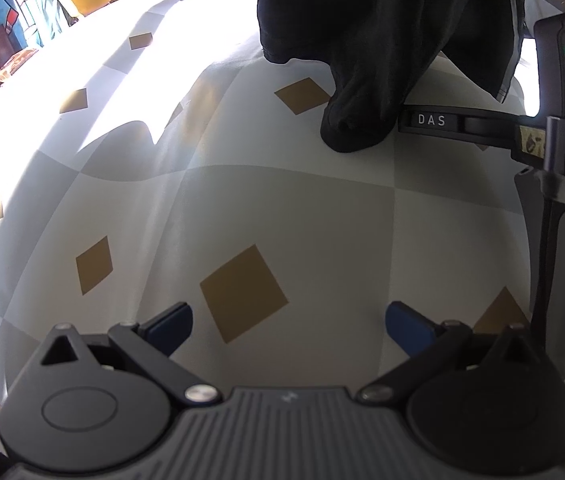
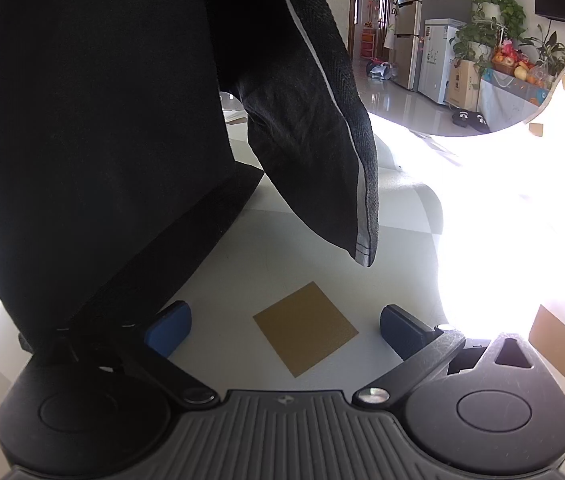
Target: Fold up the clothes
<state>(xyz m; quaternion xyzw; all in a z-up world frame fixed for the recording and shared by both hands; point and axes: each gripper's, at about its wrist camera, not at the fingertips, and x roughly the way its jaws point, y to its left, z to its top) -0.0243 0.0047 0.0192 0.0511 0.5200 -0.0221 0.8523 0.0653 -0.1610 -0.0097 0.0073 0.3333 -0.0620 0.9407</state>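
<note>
Over the bench, which wears a pale checked cloth with tan diamonds, the left tool hangs with its blue pads spread wide and nothing between them. Ahead of it and to the right, a black garment hangs down from above; one bunched end touches the cloth, close to a dark bar marked DAS. That bar belongs to the other tool's body, seen at the right edge with a green light on it.

From the right wrist view, the right tool also stands wide open, pads apart, with a tan diamond showing between them. The garment fills the left and top of this view. A broad dark fold drapes over the tool's left linkage and lies against the left pad, though neither pad pinches it. A second part, edged with a light stripe, hangs to a point above the bench without touching it. Strong sunlight washes out the cloth at right.
</note>
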